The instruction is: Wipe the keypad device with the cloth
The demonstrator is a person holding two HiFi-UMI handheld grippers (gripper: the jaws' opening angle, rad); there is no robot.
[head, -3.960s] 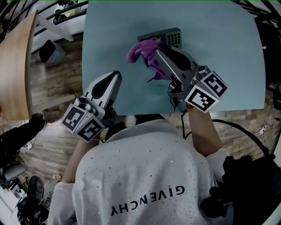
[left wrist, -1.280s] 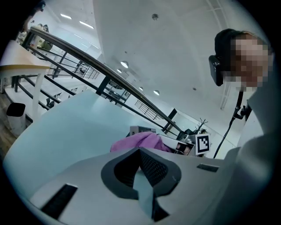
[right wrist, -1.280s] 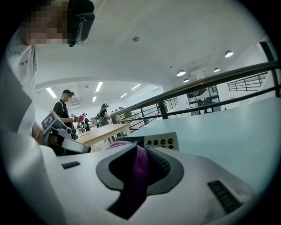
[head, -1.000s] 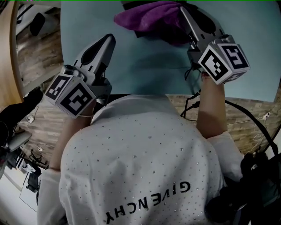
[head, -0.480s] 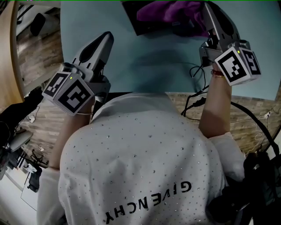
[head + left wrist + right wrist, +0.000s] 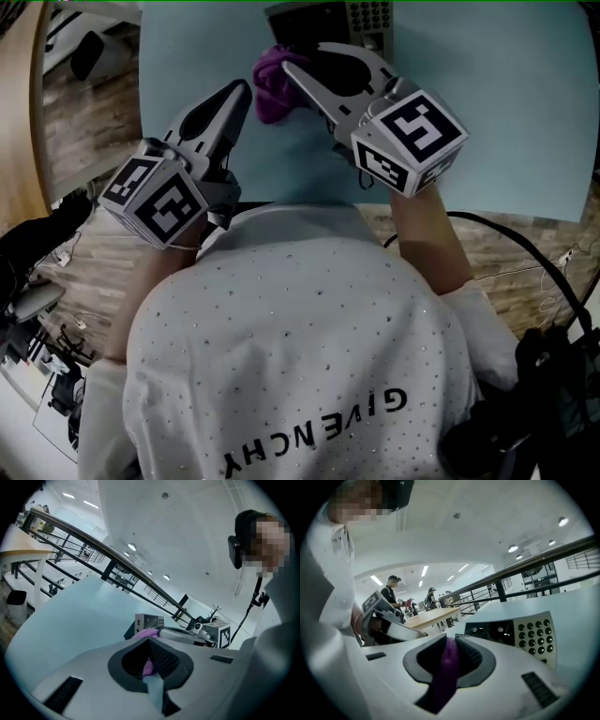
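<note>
Right hand-held gripper (image 6: 292, 58) pinches the purple cloth (image 6: 268, 90) by the keypad device (image 6: 367, 16) — left hand-held gripper (image 6: 240, 94) closed, empty.

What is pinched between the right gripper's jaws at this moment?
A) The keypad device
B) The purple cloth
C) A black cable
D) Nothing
B: the right gripper view shows the purple cloth clamped between the jaws of the right gripper, while the keypad device lies free on the table beyond.
</note>
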